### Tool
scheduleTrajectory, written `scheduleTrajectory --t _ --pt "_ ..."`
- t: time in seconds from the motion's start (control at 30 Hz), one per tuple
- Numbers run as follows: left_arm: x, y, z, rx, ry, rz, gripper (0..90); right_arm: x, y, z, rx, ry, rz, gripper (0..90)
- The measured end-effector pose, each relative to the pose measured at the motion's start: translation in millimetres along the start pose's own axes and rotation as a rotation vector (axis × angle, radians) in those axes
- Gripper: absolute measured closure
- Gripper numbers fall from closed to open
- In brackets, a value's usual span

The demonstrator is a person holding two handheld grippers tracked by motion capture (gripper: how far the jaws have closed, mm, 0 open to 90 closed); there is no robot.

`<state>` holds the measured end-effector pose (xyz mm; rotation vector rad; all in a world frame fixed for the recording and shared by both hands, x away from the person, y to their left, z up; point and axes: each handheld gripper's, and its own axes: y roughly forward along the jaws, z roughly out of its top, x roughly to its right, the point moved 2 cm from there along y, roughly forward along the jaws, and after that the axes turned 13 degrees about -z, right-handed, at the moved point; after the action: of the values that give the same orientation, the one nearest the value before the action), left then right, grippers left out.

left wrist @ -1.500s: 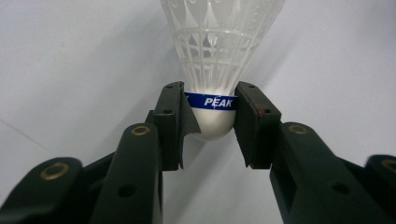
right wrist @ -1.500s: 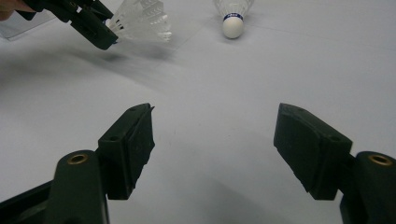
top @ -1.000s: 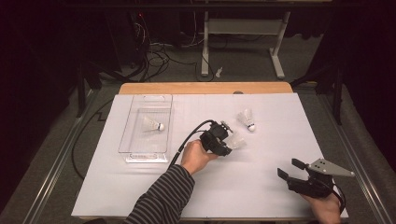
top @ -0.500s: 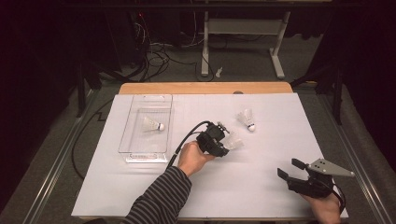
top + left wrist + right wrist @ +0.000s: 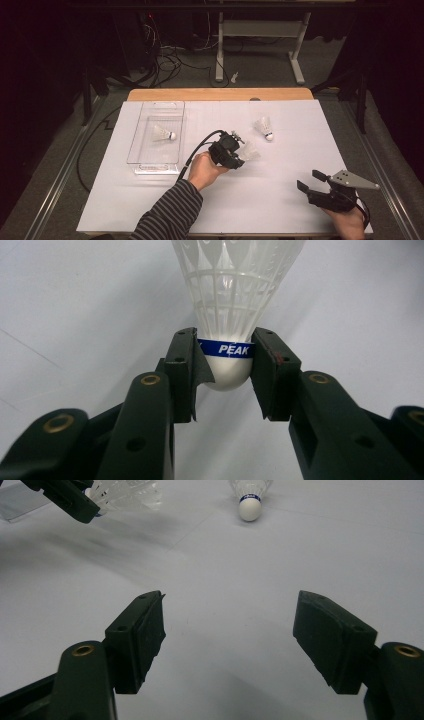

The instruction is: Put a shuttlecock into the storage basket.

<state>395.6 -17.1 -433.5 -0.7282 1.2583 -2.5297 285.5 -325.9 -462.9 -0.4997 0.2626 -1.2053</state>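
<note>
The left gripper is clamping its fingers on a white shuttlecock's cork at mid-worktop, while the right gripper is resting near the front edge, fingers spread wide with nothing between them.

1. The white table sheet lies bare along the near edge between the left gripper and the right gripper — passage there is unobstructed.
2. To the left, the way is blocked by the clear plastic tray, with a shuttlecock inside.
3. Toward the far right, a loose shuttlecock lies on the sheet — bare sheet is left around it.
4. Between the right gripper's open jaws, nothing but bare sheet is seen.
</note>
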Motion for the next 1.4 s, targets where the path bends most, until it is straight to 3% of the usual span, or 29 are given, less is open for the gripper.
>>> scheduleTrajectory --t 1.4 --pt "8.5 -25.8 -17.3 0.047 -0.005 0.006 64.7 -0.1 0.1 0.1 0.000 0.002 -0.002 29.1"
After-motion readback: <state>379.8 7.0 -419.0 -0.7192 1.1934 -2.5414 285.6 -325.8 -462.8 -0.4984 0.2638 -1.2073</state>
